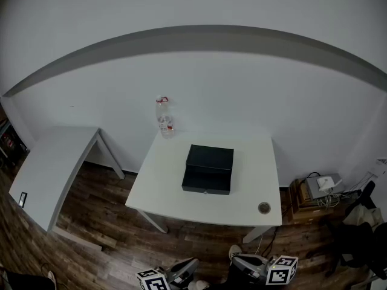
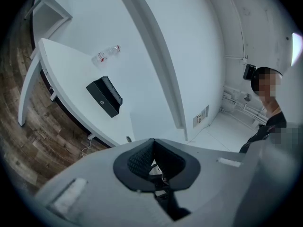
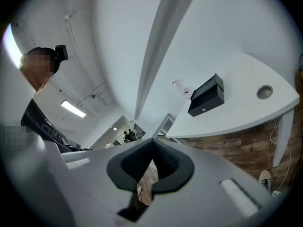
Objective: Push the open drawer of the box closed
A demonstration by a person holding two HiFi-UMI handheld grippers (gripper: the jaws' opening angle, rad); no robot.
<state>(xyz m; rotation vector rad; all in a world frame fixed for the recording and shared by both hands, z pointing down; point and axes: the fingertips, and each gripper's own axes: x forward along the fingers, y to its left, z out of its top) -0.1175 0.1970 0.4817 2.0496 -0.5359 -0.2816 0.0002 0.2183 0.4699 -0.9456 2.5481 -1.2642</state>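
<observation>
Smooth white table (image 1: 162,189), rectangular black box (image 1: 208,169)

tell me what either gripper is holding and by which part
Nothing is held: left gripper and right gripper are shut and empty, away from the box.

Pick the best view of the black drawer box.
Head view: the black rectangular drawer box sits centred, top and front both visible. Both gripper views show it small, tilted and distant.

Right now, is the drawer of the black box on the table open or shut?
Open. The drawer juts out from the black box, its knobbed front well forward of the box's top.
</observation>
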